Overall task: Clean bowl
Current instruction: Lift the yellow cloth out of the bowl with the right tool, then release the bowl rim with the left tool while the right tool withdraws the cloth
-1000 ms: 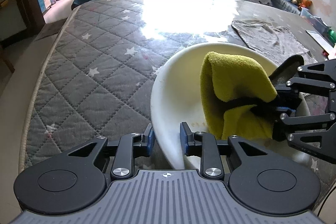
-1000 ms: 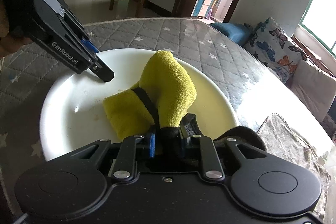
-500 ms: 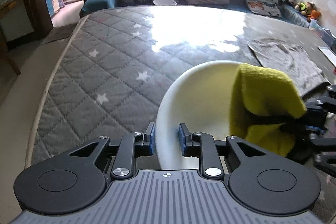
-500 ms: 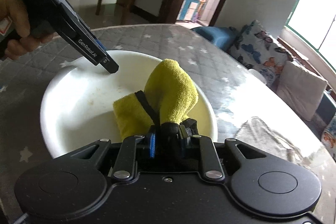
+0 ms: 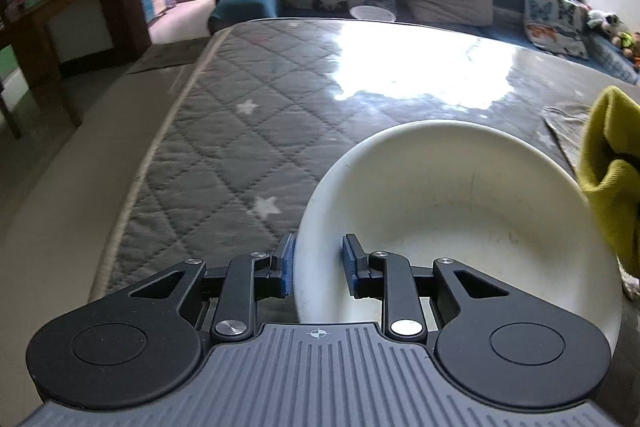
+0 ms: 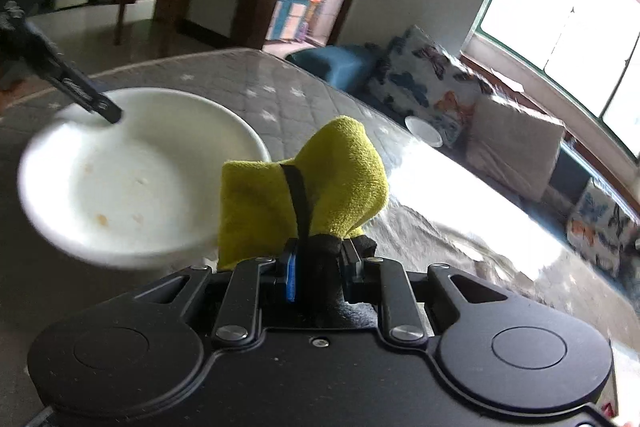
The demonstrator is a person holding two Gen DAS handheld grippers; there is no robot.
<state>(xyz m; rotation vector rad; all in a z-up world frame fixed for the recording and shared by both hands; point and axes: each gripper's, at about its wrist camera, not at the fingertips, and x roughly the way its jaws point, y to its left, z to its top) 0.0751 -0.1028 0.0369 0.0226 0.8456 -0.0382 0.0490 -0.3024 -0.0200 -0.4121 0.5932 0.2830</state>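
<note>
Left tool (image 5: 318, 259): jaws narrow, clamped over the near rim of the white bowl (image 5: 460, 211), 1 blue pad outside the wall, 1 inside. Bowl sits over the quilted grey mattress (image 5: 224, 147), tipped so its mouth faces the left wrist camera; whether its base touches the surface cannot be told. In the right wrist view the bowl interior shows a few small orange-brown specks, so cleaning looks unfinished. Right tool (image 6: 318, 269): jaws shut on a dark handle or strap carrying the yellow cloth (image 6: 320, 179). Key relation: cloth is outside the bowl, just beyond its right rim, and appears raised above it; bowl lies to the left of the right tool, so the likely next move is leftward and down into the basin. Right hand tool is the nearer wiper; left only steadies. Count: 2 tools, 1 yellow cloth, 1 task bowl, 1 second small white bowl (image 5: 371, 13) far off at the mattress edge, 1 grey cloth (image 5: 562, 131) lying flat at right.
</note>
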